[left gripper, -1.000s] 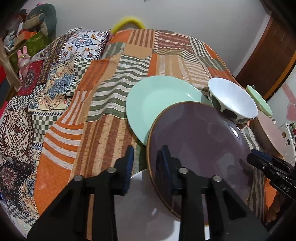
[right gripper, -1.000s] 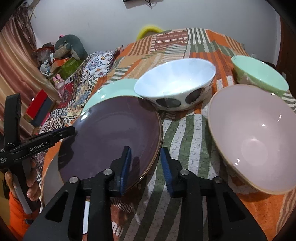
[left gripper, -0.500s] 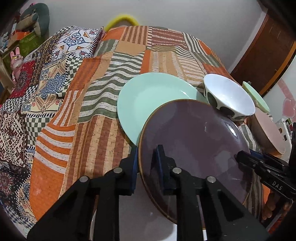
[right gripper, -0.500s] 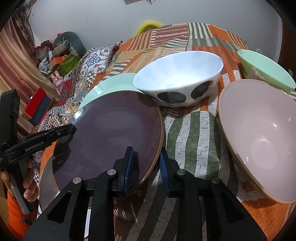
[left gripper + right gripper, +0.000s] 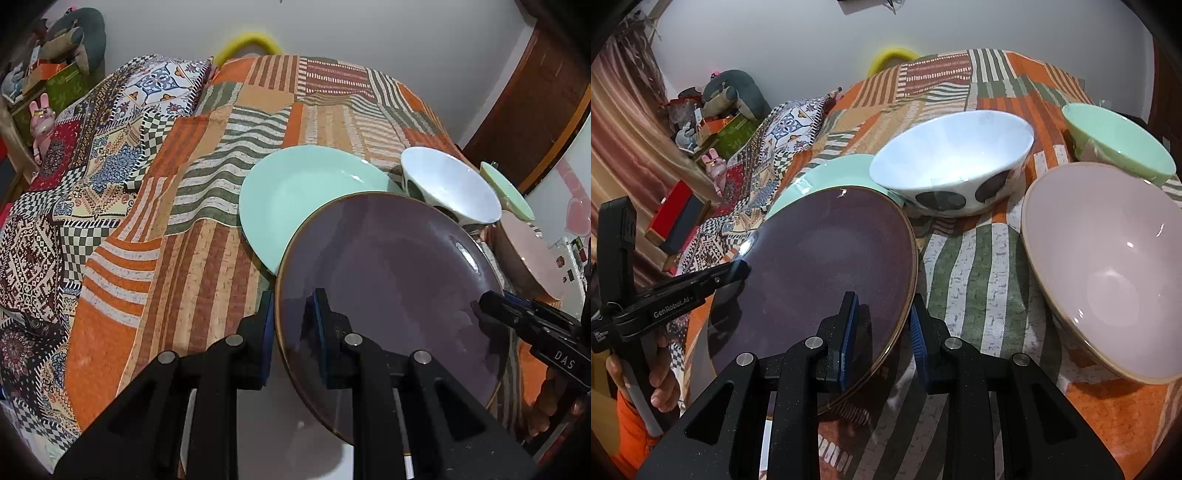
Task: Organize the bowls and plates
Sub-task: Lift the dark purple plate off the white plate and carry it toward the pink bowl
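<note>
Purple plate [image 5: 391, 295], glazed dark with a thin brown rim, held tilted above the patchwork cloth [image 5: 192, 266] by 2 grippers at once. Left gripper [image 5: 291, 332]: blue pads pinching the plate's near-left rim, 1 pad on each face. Right gripper [image 5: 884, 328]: jaws likewise pressed onto the opposite rim, so the load is shared across 2 edges and the wide, smooth disc cannot swing or slip from a single narrow grip. A white plate [image 5: 280, 435] lies directly beneath, partly covered; the purple plate appears lifted clear of it, though contact at the hidden near edge cannot be ruled out. Mint plate [image 5: 306, 192] lies flat just beyond, its near edge overlapped in view by the purple rim. At the right, 3 bowls stand apart from the plates: spotted white bowl [image 5: 953, 166], mint bowl [image 5: 1119, 140], pink bowl [image 5: 1108, 266]. This grouping suggests plates are being gathered on 1 side, bowls on the other.

Change from 1 second earlier: the left jaws stood open beside the rim and have just been closing onto it; the right jaws, then slightly wider about the rim, now clamp it. The plate's position is little changed.
</note>
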`<state>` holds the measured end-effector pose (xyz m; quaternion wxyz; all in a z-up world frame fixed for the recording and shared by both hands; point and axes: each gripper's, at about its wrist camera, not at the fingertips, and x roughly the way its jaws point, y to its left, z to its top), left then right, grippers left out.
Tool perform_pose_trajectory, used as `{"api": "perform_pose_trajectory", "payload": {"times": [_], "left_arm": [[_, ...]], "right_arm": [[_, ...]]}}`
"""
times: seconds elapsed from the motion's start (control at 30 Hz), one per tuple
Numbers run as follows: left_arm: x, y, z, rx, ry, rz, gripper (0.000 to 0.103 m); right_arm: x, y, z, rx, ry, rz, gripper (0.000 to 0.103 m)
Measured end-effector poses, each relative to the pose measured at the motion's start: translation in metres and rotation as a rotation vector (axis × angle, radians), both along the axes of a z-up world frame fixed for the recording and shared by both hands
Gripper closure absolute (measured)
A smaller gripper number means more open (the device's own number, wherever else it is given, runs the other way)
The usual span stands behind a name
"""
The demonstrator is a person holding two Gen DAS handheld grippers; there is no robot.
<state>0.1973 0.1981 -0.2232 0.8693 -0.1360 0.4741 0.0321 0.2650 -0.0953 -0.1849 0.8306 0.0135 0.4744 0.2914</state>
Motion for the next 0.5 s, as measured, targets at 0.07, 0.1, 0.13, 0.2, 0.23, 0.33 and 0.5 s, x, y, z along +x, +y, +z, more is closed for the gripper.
{"api": "perform_pose_trajectory", "payload": {"times": [0.07, 0.1, 0.13, 0.2, 0.23, 0.33, 0.5], "left_arm": [[-0.005, -0.003, 0.007, 0.014, -0.017, 0.004, 0.084], [-0.008, -0.005, 0.011, 0.021, -0.026, 0.005, 0.084], [-0.011, -0.006, 0.016, 0.027, -0.039, 0.006, 0.084], [-0.017, -0.008, 0.022, 0.033, -0.053, 0.006, 0.084], [-0.020, -0.010, 0.027, 0.034, -0.064, 0.005, 0.084], [-0.028, -0.015, 0.039, 0.035, -0.084, 0.005, 0.084], [-0.043, -0.026, 0.057, 0.044, -0.118, -0.004, 0.084]], "right_arm": [[-0.003, -0.001, 0.003, 0.006, -0.007, -0.001, 0.078], [-0.004, -0.002, 0.005, 0.009, -0.013, 0.000, 0.078], [-0.006, -0.003, 0.008, 0.011, -0.021, 0.002, 0.078], [-0.010, -0.006, 0.014, 0.018, -0.032, 0.002, 0.078], [-0.011, -0.008, 0.017, 0.023, -0.039, 0.002, 0.078], [-0.017, -0.012, 0.027, 0.034, -0.060, 0.001, 0.078], [-0.029, -0.021, 0.041, 0.051, -0.093, 0.000, 0.078]]}}
